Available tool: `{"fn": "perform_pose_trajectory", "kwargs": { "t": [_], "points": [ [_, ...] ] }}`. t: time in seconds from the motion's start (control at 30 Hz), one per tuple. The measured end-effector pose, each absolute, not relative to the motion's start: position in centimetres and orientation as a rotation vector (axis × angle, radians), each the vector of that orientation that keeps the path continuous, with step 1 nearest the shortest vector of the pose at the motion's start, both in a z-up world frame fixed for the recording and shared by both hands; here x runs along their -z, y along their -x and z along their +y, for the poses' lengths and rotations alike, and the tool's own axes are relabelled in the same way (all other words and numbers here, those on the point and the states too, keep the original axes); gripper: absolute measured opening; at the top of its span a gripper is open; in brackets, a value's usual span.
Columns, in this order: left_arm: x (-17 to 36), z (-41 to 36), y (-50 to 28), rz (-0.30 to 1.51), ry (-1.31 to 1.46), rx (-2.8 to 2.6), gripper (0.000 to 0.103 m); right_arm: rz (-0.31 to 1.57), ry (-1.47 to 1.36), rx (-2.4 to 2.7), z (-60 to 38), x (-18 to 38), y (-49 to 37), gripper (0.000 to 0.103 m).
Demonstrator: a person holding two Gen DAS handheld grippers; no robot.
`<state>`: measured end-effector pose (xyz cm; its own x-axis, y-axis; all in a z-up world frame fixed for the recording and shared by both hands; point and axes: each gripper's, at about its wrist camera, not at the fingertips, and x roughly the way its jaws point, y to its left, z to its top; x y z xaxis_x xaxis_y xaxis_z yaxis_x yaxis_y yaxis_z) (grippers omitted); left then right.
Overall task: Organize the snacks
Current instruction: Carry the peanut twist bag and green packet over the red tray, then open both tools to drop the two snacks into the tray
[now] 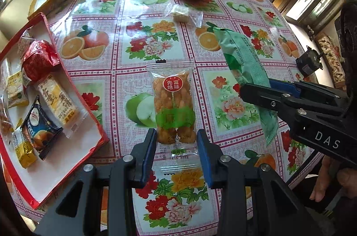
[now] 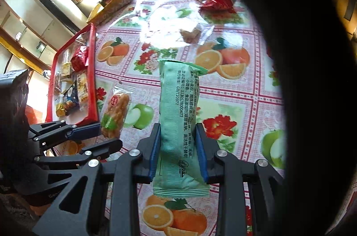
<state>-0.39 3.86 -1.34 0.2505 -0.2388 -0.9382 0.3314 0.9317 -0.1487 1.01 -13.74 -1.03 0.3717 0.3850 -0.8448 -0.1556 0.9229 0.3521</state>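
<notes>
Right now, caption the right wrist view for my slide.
Right hand-held gripper clamps a green snack packet above the fruit-print tablecloth.

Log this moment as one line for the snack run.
left gripper: open, straddling orange snack pack on table | right gripper: shut on green packet, lifted | red tray: partly filled

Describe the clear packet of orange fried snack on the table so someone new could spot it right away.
Start at the red tray on the flowered tablecloth. Just right of it, over a printed green apple, lies the clear packet, its near end between the open fingers of the left tool. Unlike its neighbours, it shows golden twisted pieces, a round red label and a green band.
</notes>
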Motion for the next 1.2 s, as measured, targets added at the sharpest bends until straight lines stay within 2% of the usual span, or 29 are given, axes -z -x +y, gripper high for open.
{"fn": "perform_pose_trajectory", "kwargs": {
  "t": [0.47, 0.77, 1.2],
  "points": [
    [-1.7, 14.4, -0.1, 1.187, 0.077, 0.169, 0.036, 1.106, -0.121, -0.660, -0.4, -1.8, -3.5, 0.032],
    [-0.3, 21.9, 0.4, 1.215, 0.154, 0.002, 0.036, 1.161, -0.041, -0.816, 7.7, 0.1, -4.2, 0.032],
    [2.2, 26.0, -0.8, 1.262, 0.199, -0.097, 0.036, 1.186, 0.066, -0.838, 13.8, 2.6, -5.6, 0.032]
  ]
}}
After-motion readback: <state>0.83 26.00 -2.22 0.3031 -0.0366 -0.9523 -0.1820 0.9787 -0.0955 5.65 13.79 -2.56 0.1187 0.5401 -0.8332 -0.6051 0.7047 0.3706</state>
